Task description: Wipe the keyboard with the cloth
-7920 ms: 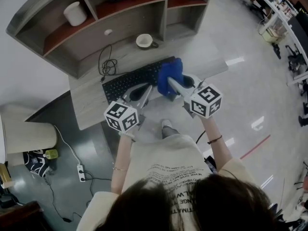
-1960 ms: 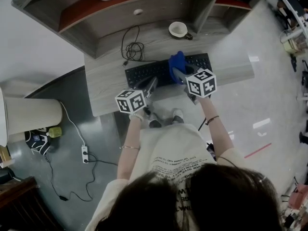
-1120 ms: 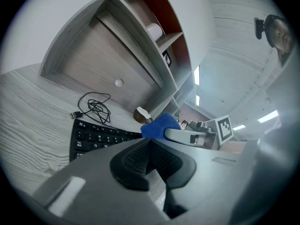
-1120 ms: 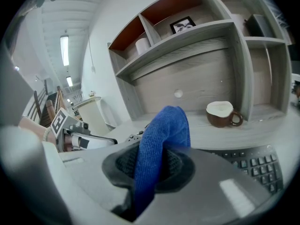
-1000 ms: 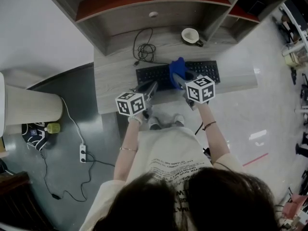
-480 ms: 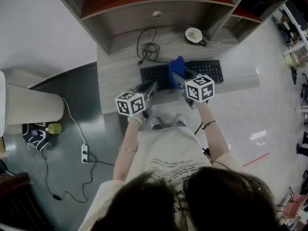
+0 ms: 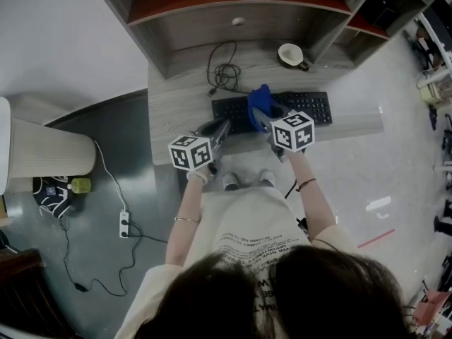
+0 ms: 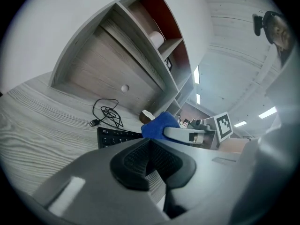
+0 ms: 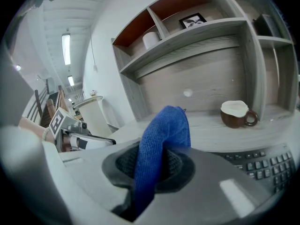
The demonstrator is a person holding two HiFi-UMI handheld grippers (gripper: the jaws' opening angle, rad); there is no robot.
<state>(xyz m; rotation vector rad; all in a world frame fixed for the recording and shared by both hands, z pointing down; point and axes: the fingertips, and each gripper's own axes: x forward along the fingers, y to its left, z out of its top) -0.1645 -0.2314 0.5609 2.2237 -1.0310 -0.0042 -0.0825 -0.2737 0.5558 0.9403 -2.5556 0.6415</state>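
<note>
A black keyboard [image 7: 311, 106] lies along the front of the wooden desk [image 7: 183, 108]. My right gripper [image 7: 263, 116] is shut on a blue cloth [image 7: 260, 100], which stands bunched over the keyboard's middle. The cloth [image 9: 161, 142] fills the space between the right jaws, with keys of the keyboard [image 9: 262, 165] showing to its right. My left gripper [image 7: 214, 130] hovers at the keyboard's left front corner, jaws shut with nothing between them. In the left gripper view the keyboard [image 8: 115, 136] and the cloth [image 8: 159, 125] lie just ahead.
A brown mug [image 7: 291, 54] with a white inside stands behind the keyboard on the right. A coiled black cable [image 7: 226, 73] lies behind it on the left. Shelves [image 7: 233, 6] rise at the desk's back. A pale bin [image 7: 39, 157] and a power strip [image 7: 126, 224] sit on the floor at left.
Both grippers hold nearly the same place over the keyboard as half a second and a second ago; only the head view has shifted slightly. Earlier the cloth sat further right on the keyboard.
</note>
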